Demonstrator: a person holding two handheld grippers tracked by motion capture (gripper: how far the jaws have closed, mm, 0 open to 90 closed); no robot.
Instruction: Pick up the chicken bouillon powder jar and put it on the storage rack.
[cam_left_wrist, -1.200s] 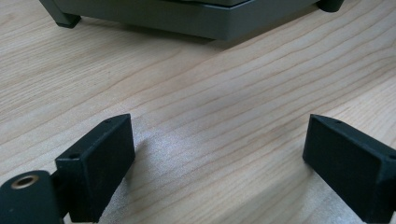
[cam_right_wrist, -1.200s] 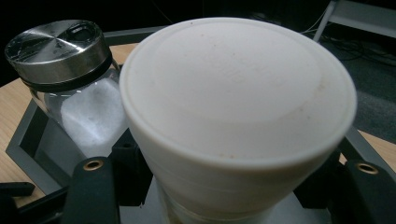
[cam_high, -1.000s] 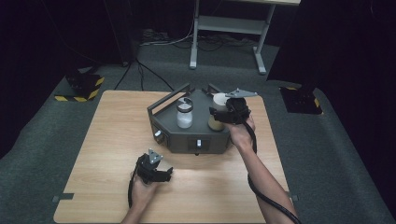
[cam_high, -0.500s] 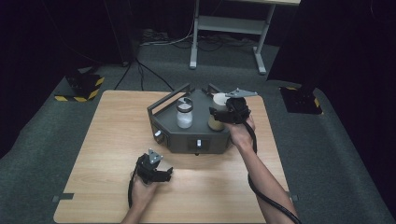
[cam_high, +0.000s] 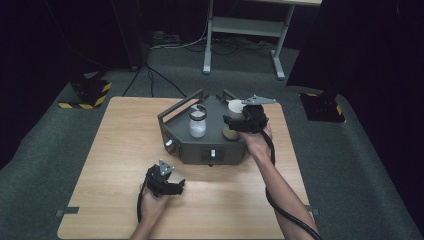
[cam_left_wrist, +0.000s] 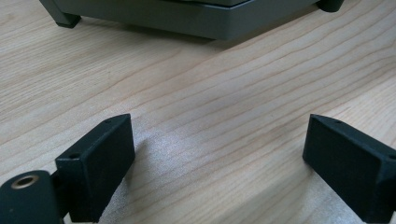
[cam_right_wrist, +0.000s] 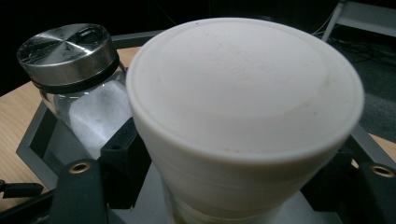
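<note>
Flanking the white-lidded jar (cam_right_wrist: 243, 121) at frame centre, the right gripper (cam_high: 239, 125) has just been opening; left gripper (cam_high: 167, 186) gapes empty, lower left.

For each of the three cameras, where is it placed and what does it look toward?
High view: above the near side, facing forward and down on the table; both forearms show, with left gripper and right gripper.
Left gripper view: low over the wood, facing the grey tray; open jaws show.
Right gripper view: facing the white-lidded jar between its jaws, which have just been opening.
Shared: the metal-lidded jar shows in the high and right gripper views.
</note>
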